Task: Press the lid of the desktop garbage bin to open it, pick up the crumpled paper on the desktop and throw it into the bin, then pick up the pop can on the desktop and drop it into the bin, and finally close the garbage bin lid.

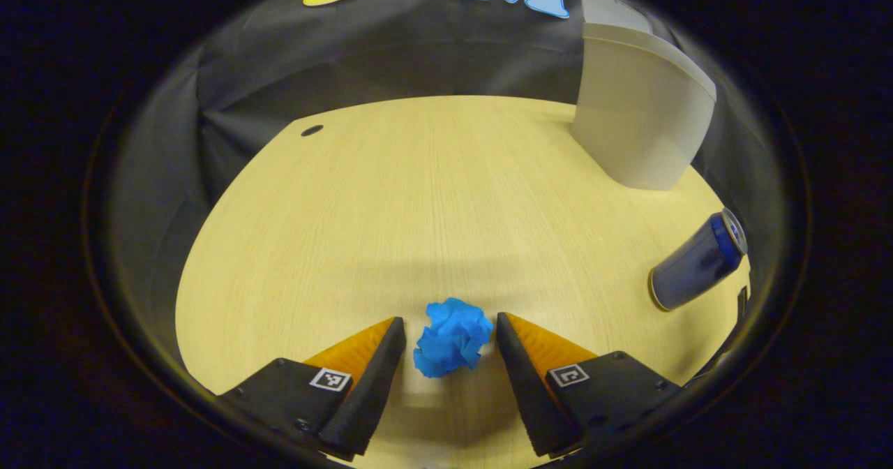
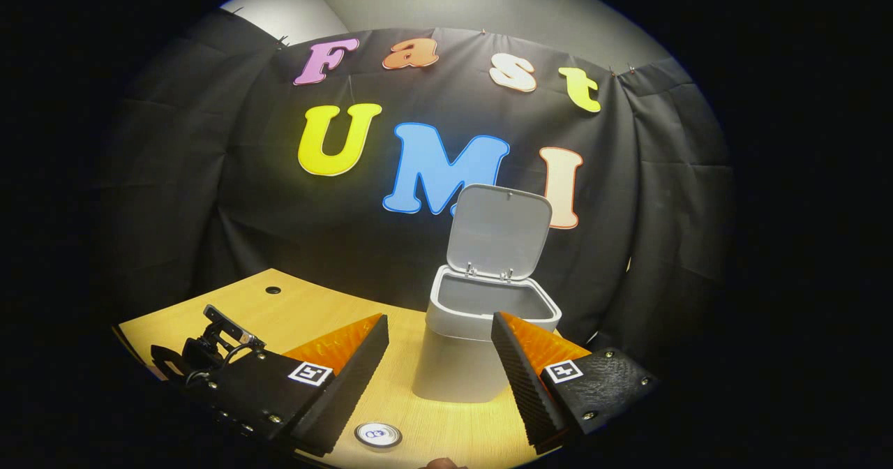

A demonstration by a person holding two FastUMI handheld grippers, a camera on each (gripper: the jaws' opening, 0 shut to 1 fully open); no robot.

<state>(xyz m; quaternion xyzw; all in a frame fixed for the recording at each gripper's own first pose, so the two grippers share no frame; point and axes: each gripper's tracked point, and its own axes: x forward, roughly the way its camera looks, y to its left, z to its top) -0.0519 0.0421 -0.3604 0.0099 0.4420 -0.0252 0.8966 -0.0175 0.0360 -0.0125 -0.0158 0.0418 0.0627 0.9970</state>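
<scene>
The desk (image 1: 335, 232) holds the bin (image 2: 481, 329), its lid (image 2: 499, 232) up. The can (image 1: 698, 259) stands near it. The paper ball (image 1: 453, 336) sits between my left gripper (image 1: 450, 340) fingers, spread wide, low over the desk. Squeeze crookedly and it could pop away. My right gripper (image 2: 439, 357) hangs high, spread apart, facing the bin.

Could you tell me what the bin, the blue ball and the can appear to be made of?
Bin: likely plastic, smooth matte grey-white walls, thin moulded lid standing open. Ball: crumpled paper, sharp irregular creases, matte blue. Can: probably aluminium, glossy blue body with a silvery rim. Table: pale wood-grain surface, possibly laminate.
</scene>
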